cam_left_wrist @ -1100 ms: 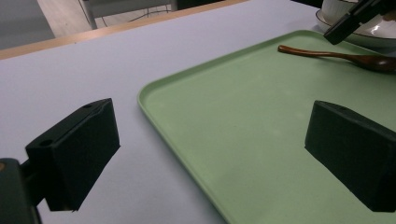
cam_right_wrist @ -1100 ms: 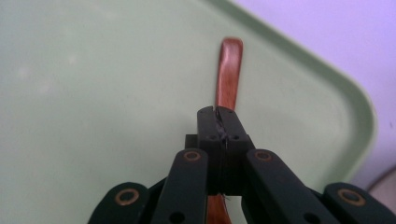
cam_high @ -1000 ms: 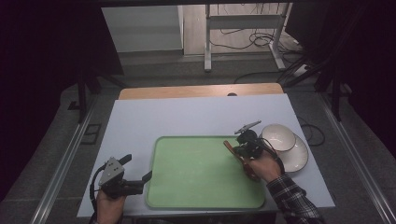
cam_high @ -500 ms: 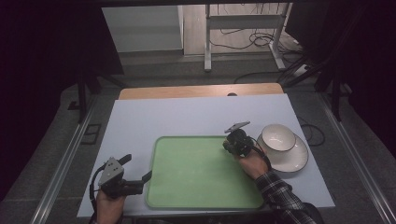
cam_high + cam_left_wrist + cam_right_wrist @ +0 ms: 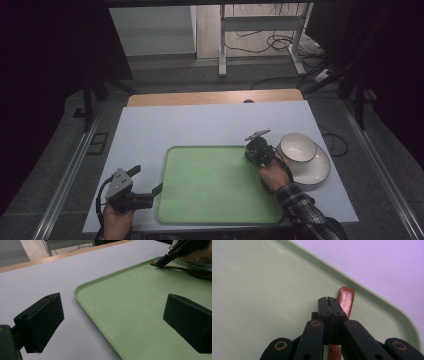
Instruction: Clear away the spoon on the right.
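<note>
A green tray (image 5: 215, 185) lies on the pale table sheet (image 5: 200, 125). My right gripper (image 5: 250, 159) points down at the tray's far right corner, shut on the handle of a brown wooden spoon (image 5: 345, 298). In the right gripper view the jaws (image 5: 328, 302) are pressed together with the wood passing under them, close to the tray rim (image 5: 372, 300). The left gripper view shows the spoon (image 5: 190, 271) lying low across the tray (image 5: 137, 310) with the right gripper's tip (image 5: 165, 262) on its end. My left gripper (image 5: 147, 180) rests open at the tray's left edge, its jaws (image 5: 112, 322) wide apart and holding nothing.
A white bowl (image 5: 297, 146) sits on a white plate (image 5: 312, 170) just right of the tray, beside my right hand. A wooden strip (image 5: 215, 97) runs along the table's far edge. A metal stand (image 5: 260, 30) and cables lie on the floor beyond.
My right hand and gripper have shifted slightly left onto the tray corner, uncovering the bowl and plate. The left gripper has stayed still.
</note>
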Demonstrator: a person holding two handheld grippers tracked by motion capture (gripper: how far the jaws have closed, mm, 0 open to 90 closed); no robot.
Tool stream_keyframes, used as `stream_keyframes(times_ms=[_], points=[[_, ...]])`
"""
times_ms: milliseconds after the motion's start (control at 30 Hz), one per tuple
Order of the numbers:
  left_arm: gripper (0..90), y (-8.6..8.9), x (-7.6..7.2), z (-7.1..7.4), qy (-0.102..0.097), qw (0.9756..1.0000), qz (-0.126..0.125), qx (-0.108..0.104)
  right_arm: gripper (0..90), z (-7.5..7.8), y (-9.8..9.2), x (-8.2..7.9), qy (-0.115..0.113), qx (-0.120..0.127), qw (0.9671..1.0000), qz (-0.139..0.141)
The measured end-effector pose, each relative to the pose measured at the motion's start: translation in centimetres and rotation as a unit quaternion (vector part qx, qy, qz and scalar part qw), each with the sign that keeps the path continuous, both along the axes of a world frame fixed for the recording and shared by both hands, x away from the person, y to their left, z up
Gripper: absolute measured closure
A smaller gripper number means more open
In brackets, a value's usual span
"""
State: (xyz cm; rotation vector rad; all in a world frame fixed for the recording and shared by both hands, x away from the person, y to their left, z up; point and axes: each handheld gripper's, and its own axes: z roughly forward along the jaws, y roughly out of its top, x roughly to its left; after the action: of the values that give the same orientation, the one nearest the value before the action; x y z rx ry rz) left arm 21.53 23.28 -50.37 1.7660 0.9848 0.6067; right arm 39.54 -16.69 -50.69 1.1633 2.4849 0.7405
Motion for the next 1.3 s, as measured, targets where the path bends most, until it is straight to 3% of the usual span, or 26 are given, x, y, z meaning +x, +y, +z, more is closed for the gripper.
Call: stream_keyframes(times_ms=[433,667,1000,1300], points=[[2.6,-0.1,0.0,0.0,0.0,1.0,0.0,0.001,90.0,0.2,-2.8,-0.1,0.002,-0.006,0.9991,-0.041],[2.6,-0.1,0.0,0.0,0.0,1.0,0.0,0.002,90.0,0.3,-3.5,-0.5,0.0,-0.011,0.9987,-0.05],[2.7,-0.1,0.0,0.0,-0.001,1.0,0.001,-0.001,90.0,0.4,-3.8,-0.6,0.001,-0.002,0.9985,-0.054],[2.6,-0.1,0.0,0.0,-0.001,1.0,0.002,-0.001,86.6,0.8,-3.7,-0.9,-0.005,0.009,0.9991,-0.042]])
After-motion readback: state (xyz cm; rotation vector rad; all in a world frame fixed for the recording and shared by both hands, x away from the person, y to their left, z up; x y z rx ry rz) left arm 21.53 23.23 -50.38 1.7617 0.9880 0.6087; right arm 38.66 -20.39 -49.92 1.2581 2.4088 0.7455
